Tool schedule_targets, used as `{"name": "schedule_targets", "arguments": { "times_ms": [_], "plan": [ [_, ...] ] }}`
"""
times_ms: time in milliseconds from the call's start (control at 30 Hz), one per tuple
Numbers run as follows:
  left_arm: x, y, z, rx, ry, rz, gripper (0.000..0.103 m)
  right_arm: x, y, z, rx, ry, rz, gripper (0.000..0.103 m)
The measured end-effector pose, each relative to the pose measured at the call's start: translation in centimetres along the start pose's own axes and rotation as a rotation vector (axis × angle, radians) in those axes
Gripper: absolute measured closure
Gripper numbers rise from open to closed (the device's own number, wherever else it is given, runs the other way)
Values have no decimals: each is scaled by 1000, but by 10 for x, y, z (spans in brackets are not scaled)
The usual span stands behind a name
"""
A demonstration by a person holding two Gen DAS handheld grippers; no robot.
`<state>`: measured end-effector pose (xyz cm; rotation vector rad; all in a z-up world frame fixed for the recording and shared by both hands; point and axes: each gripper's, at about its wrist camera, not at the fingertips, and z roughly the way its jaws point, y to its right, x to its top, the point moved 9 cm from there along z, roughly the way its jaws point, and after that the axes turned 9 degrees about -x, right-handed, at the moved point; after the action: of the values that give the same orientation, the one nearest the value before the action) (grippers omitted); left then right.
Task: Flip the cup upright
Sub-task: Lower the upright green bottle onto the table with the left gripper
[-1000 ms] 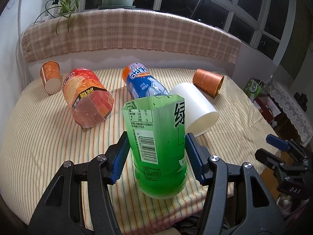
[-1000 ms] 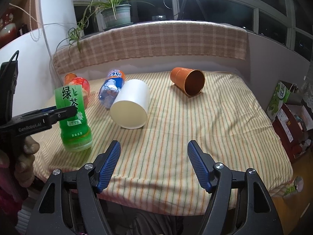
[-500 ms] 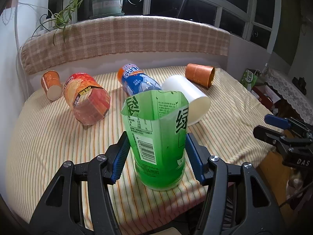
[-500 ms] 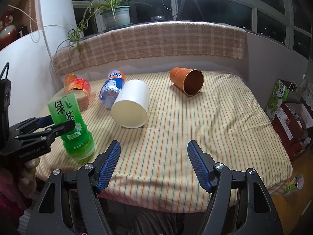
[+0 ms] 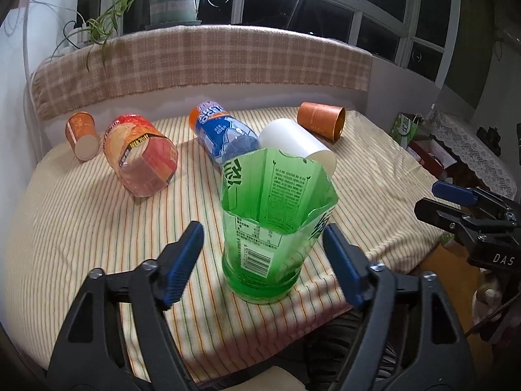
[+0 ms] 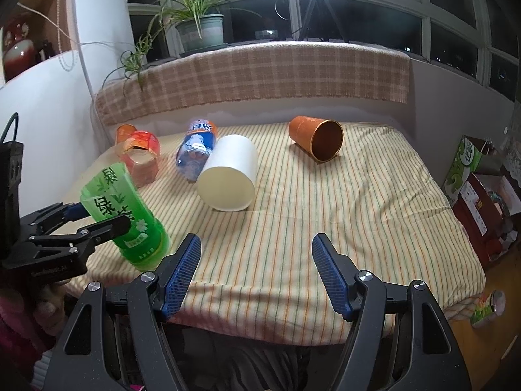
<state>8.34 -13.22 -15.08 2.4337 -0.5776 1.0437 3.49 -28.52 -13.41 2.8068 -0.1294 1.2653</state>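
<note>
A green cut-bottle cup (image 5: 275,228) stands upright, open end up, near the front edge of the striped table (image 5: 81,215). My left gripper (image 5: 263,260) is open, its blue pads on either side of the cup and clear of it. In the right wrist view the cup (image 6: 125,215) stands at the left with the left gripper (image 6: 88,221) around it. My right gripper (image 6: 257,273) is open and empty above the table's front edge.
Lying on their sides are a white cup (image 6: 229,174), an orange cup (image 6: 317,141), a blue bottle cup (image 5: 221,133), a red-orange bottle cup (image 5: 141,154) and a small orange cup (image 5: 81,130). Boxes (image 6: 482,192) stand right of the table.
My left gripper has opened wider and drawn back from the green cup, which now stands free. The right gripper has hardly moved.
</note>
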Motion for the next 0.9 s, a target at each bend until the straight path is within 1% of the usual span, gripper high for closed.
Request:
{"name": "schedule_targets", "arguments": {
  "times_ms": [233, 300, 433, 500, 700, 767, 900],
  "plan": [
    [1, 2, -8, 11, 20, 17, 21, 2, -2, -5, 7, 17, -1, 32],
    [1, 2, -12, 14, 28, 21, 16, 3, -3, -6, 10, 22, 1, 32],
    [1, 0, -21, 20, 46, 27, 14, 6, -5, -8, 16, 33, 3, 32],
    [1, -2, -23, 27, 50, 27, 11, 7, -6, -8, 17, 36, 0, 32],
    [-2, -9, -32, 31, 65, 18, 11, 7, -9, -10, 28, 40, 1, 32],
    [-3, -11, -40, 43, 80, 23, 11, 8, -10, -11, 34, 46, 4, 32],
    [-3, -20, -63, 103, 125, 25, 11, 13, -9, -14, 24, 72, 9, 32]
  ]
}}
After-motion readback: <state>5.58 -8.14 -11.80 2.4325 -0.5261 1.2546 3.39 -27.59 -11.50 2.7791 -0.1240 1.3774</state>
